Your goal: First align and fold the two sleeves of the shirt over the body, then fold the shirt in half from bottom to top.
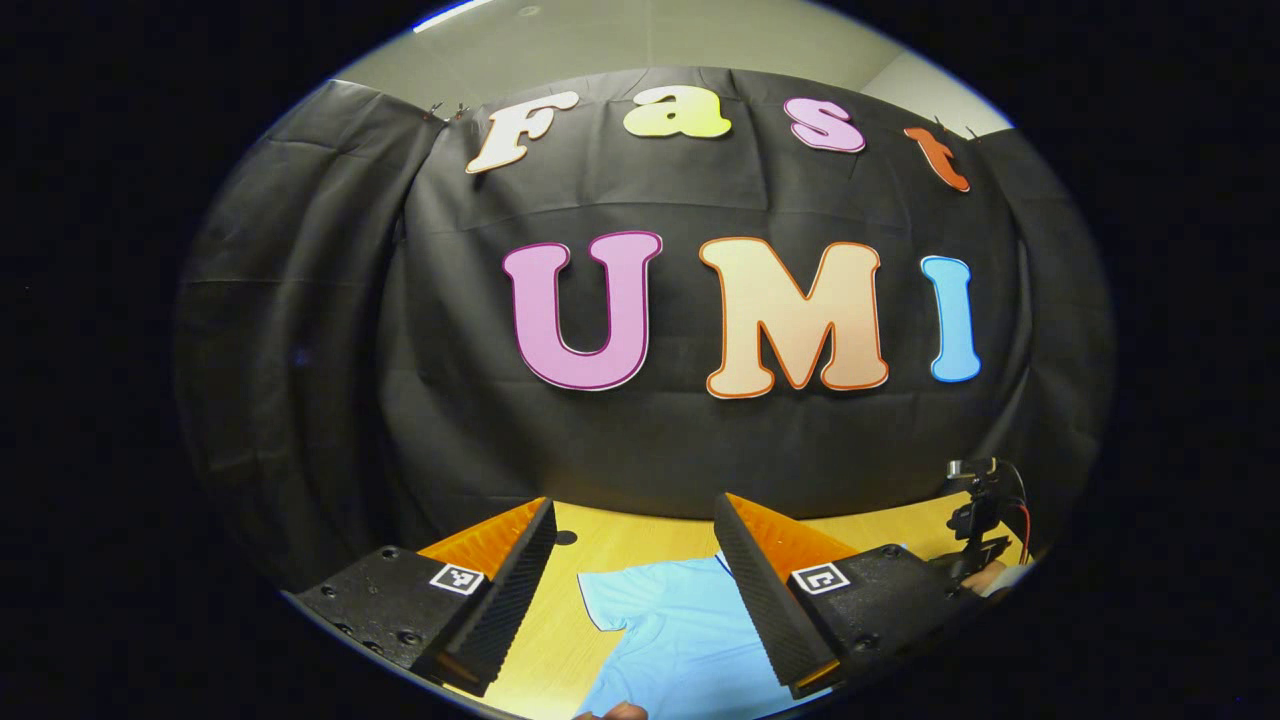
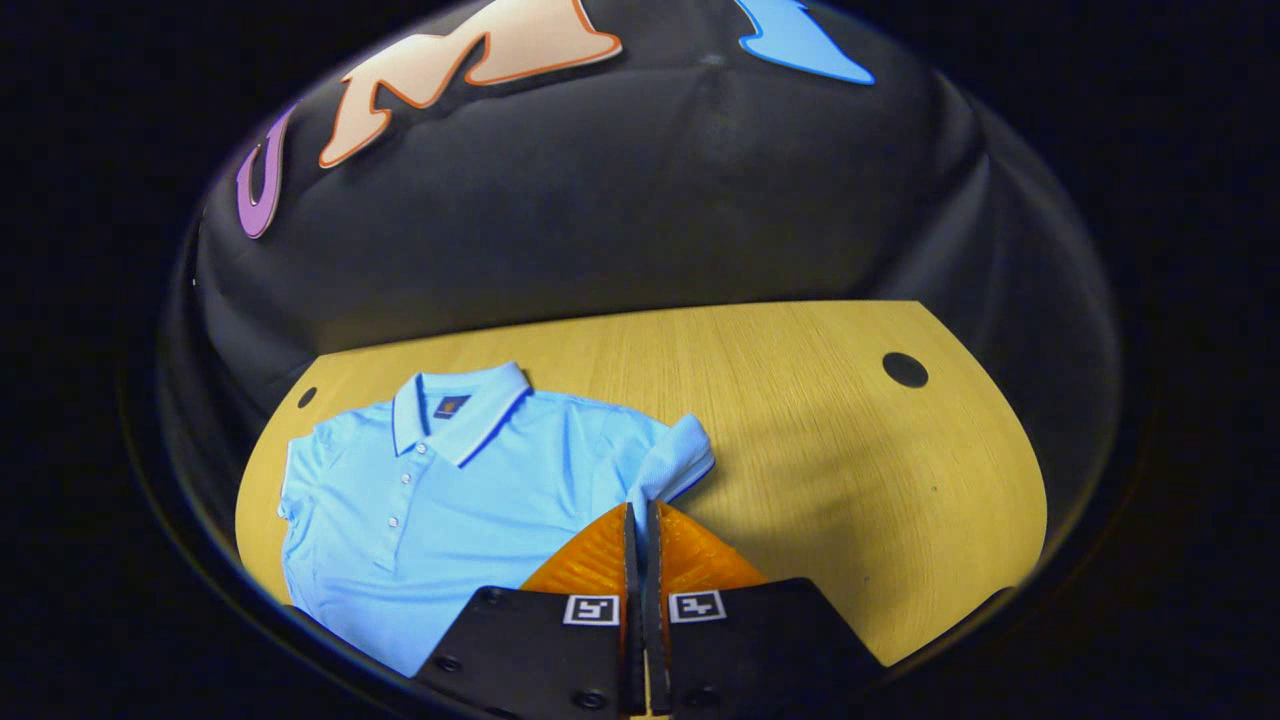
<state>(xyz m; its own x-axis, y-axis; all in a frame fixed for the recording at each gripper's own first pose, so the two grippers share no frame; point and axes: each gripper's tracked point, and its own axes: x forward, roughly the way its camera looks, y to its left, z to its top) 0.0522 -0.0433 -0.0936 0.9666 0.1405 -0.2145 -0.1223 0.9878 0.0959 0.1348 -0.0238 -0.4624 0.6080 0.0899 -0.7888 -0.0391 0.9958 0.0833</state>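
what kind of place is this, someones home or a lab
Most likely a staged recording booth, not a home: black cloth wall hung behind a bare wooden table, a light blue polo shirt laid out flat, and a small camera rig at the table's edge.

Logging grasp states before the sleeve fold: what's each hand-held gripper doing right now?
Left hand-held gripper: open, holding nothing, above the light blue polo shirt.
Right hand-held gripper: shut on the shirt's sleeve.
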